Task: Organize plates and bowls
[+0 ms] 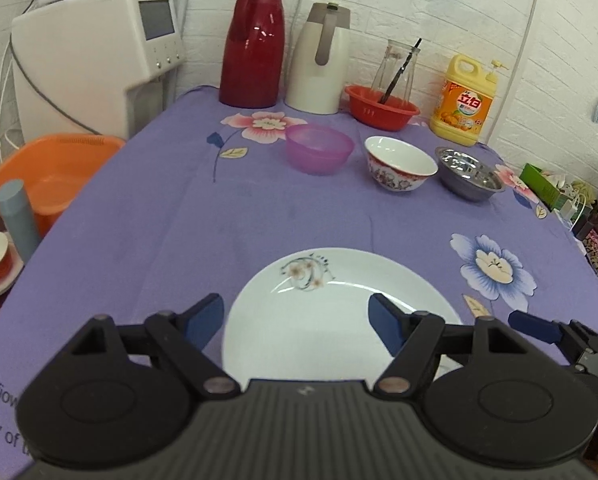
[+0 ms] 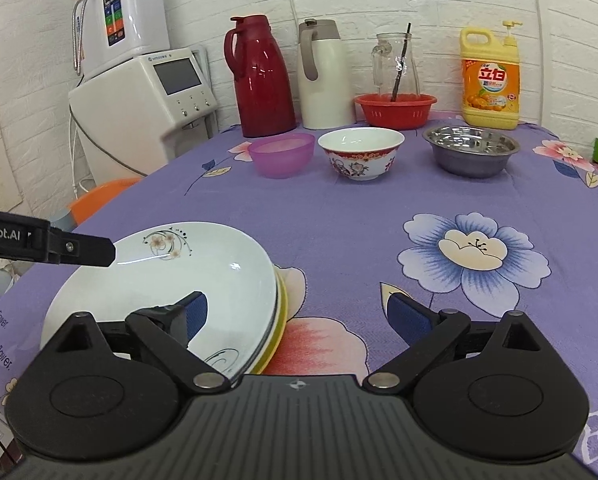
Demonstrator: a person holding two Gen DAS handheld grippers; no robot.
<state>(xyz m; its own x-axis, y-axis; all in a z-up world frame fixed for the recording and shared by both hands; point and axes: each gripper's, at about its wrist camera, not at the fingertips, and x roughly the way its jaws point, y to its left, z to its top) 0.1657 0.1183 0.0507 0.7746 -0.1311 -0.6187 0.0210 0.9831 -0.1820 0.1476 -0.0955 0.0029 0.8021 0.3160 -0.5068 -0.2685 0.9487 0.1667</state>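
Near the front edge of the surface [image 2: 339,240] sits the white plate [image 2: 159,280], topmost of a small stack whose coloured rims show beneath. Both the left claw [image 1: 297,320] and right claw [image 2: 299,316] stand apart, gripping nothing. Plates look gathered; the purple bowl [image 2: 281,154], porcelain bowl [image 2: 361,152] and steel bowl [image 2: 472,150] stand separately in a row behind, seemingly not yet nested.

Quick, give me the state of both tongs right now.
Left tongs: open, holding nothing, above the white plate.
Right tongs: open, holding nothing, at the plate's right edge.
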